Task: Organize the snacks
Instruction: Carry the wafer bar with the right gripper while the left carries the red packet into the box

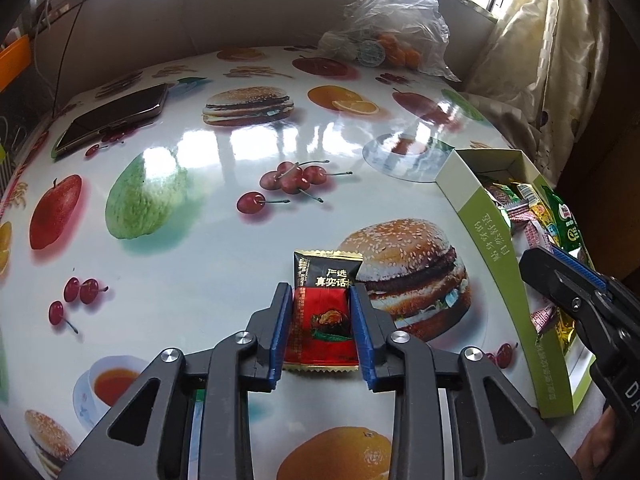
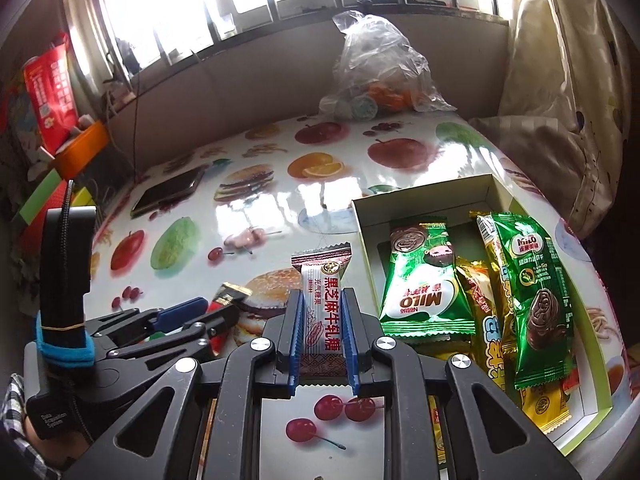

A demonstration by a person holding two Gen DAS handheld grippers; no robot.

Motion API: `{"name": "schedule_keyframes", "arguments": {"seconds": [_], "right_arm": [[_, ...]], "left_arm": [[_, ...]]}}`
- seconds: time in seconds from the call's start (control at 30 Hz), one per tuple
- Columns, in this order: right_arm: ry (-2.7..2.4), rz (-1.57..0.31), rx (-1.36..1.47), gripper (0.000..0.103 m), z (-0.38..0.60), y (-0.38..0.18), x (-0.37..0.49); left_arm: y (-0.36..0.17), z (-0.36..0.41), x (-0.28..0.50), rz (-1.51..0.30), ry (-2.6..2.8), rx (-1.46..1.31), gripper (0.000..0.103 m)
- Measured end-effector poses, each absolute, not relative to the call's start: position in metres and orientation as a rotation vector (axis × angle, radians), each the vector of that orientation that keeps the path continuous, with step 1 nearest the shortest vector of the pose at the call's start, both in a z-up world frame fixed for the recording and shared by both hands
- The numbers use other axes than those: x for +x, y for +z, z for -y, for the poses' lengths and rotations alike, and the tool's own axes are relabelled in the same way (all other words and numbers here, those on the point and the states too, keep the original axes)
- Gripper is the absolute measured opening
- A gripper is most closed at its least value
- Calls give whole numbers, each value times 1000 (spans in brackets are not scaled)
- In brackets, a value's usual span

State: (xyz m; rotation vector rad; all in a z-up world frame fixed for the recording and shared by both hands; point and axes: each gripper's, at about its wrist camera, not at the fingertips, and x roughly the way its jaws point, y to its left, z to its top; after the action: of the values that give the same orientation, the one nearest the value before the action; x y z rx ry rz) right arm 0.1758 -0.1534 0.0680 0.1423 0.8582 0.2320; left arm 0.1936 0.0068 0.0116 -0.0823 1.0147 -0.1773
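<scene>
Sorting in hand: two wrapped snacks are gripped at once, one per gripper, with the box on the right of the desk as the likely goal

Left gripper: clenched on the red-and-black packet by its long edges; the packet lies flat on or just above the desk, near its front edge, so the wrapper stays level and does not fold

Right gripper: grasping the white sesame candy across its narrow width; the sealed ends stick out fore and aft, which leaves the soft middle pinched and the label readable

Box: open-topped, green outside and white inside, just right of the held candy; it already carries green Milo packets and gold wrappers lying lengthwise, so a parallel lay seems intended

Far desk: a phone at far left and a clear plastic bag at the far edge, both well apart from the work

Judgement: the candy is nearer the box, so it probably goes in first
</scene>
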Motion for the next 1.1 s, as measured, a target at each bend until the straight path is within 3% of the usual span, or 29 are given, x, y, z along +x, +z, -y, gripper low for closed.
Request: {"name": "schedule_keyframes", "arguments": {"seconds": [0.27,1.1], "right_arm": [[229,-857,142,17,153,67,176],[246,-839,135,17,151,74,163]], "left_arm": [[11,-7,193,-1011,-171,-79,25],[42,-14,177,-953,-165,-107,24]]}}
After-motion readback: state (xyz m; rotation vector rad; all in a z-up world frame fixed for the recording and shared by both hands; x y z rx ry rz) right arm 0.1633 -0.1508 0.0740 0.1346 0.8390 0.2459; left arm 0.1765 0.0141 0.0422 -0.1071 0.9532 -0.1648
